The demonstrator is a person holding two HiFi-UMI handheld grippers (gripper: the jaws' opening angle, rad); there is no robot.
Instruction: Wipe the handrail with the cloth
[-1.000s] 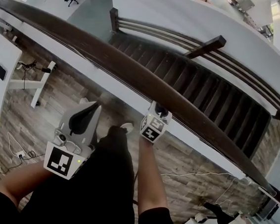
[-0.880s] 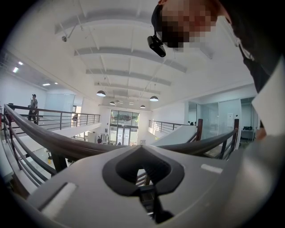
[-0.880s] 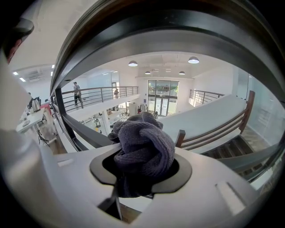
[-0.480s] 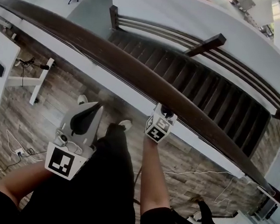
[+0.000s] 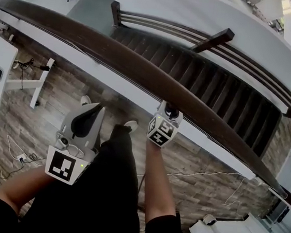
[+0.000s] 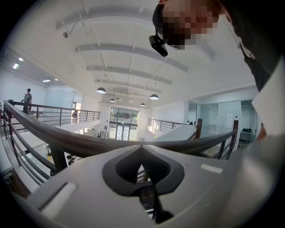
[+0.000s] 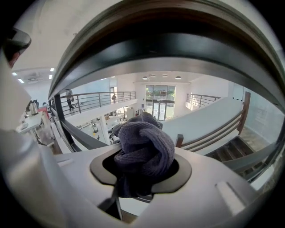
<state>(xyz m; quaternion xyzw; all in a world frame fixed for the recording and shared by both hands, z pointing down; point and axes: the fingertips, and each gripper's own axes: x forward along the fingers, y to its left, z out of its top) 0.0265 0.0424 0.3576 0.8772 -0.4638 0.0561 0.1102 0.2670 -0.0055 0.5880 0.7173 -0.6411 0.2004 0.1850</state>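
The wiping looks only partly done, by my judgement. My right gripper point(image 5: 168, 112) is clamped on a bunched grey knitted cloth point(image 7: 143, 149), with the wad bulging out past the jaws. It is brought up to the near edge of the dark wooden handrail point(image 5: 120, 61). In the right gripper view the rail fills the top of the picture just over the cloth, so close that I cannot tell whether they are pressed together or just apart. The rail shows no streak or sheen to mark which part has been cleaned. A long run of it stretches away toward 10 o'clock and another toward 4 o'clock, so I take most of the length as left to do.

My right forearm reaches straight out toward 12 o'clock, with the marker cube facing up at me and the jaws pointing at the rail. My left gripper point(image 5: 97, 108) sits at 8 o'clock from the right one, well short of the rail. Its jaws are closed together on nothing and aimed toward 1 o'clock, the elbow bent and held in by my body.
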